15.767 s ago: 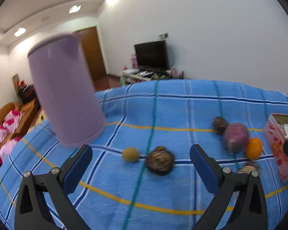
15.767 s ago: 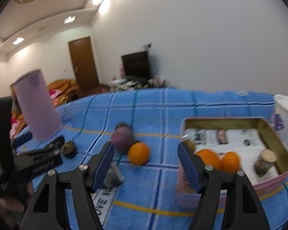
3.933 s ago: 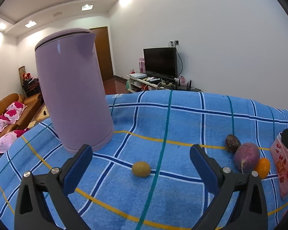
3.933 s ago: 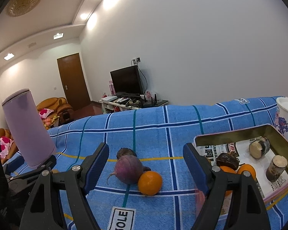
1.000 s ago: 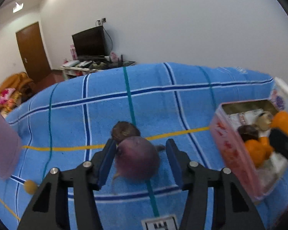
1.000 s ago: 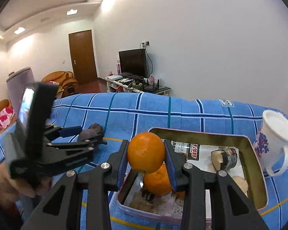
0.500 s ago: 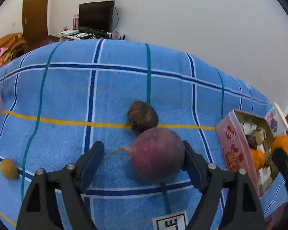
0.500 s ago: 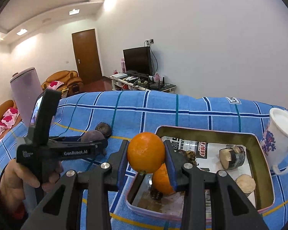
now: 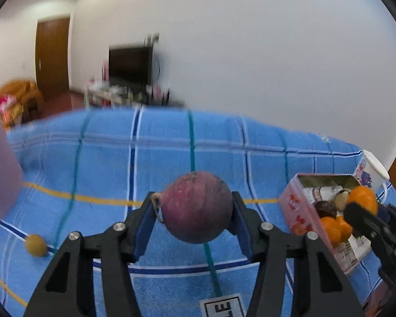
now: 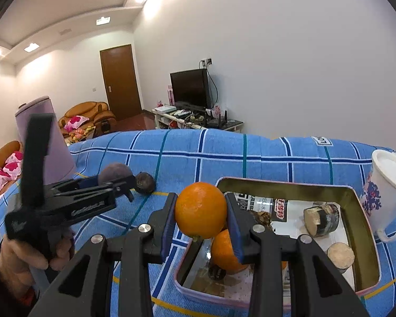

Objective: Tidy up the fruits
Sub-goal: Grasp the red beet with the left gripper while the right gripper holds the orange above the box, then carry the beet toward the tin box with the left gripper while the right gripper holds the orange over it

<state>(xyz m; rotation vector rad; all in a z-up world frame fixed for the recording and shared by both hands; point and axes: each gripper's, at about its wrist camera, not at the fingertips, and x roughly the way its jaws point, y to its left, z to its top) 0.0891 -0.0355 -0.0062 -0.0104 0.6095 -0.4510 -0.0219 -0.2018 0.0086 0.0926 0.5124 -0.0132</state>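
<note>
The blue checked cloth [image 10: 198, 153] lies bare across its far half, giving wide passage there. Nearer, the pink tin [image 10: 367, 240] blocks the right side, with a white mug [image 10: 385, 192] touching or just beside its far right wall. Inside the tin, oranges [image 10: 224, 251] and cut brown pieces [image 10: 320, 220] crowd the floor, though the lined middle looks open. On the left a lilac kettle [image 10: 45, 137] stands tall. A dark round fruit [image 10: 144, 182] and, well apart, a small yellow-brown one [image 9: 36, 245] dot the cloth between; the left-wrist view is blurred.
</note>
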